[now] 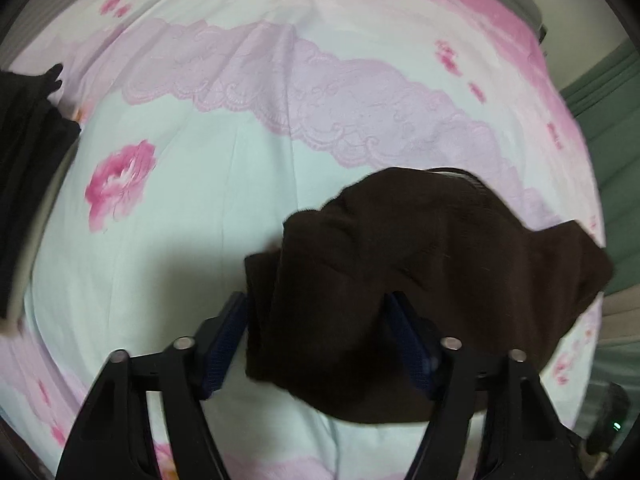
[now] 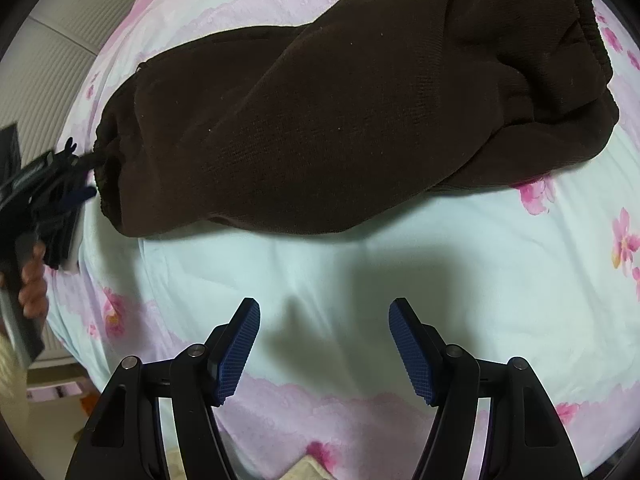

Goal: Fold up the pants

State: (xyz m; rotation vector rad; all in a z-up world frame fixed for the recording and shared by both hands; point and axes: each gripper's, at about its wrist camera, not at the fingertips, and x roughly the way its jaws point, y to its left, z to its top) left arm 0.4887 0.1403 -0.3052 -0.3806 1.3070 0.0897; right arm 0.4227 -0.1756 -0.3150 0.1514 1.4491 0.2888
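Dark brown pants [image 2: 340, 112] lie bunched lengthwise across the flowered bed sheet [image 2: 340, 264], with the gathered waistband at the upper right. In the left wrist view one end of the pants [image 1: 400, 272] fills the space between my left gripper's [image 1: 316, 312] blue pads, which press on the fabric from both sides. From the right wrist view that left gripper [image 2: 80, 168] sits at the pants' left end, with a hand [image 2: 34, 280] behind it. My right gripper [image 2: 324, 312] hovers over bare sheet in front of the pants, open, with nothing between its fingers.
A dark cloth [image 1: 28, 152] lies at the left edge of the bed. Green fabric [image 1: 612, 92] hangs beyond the bed's right side. A white ribbed panel [image 2: 60, 52] stands past the far left corner. Something cream-coloured [image 2: 304, 470] shows under my right gripper.
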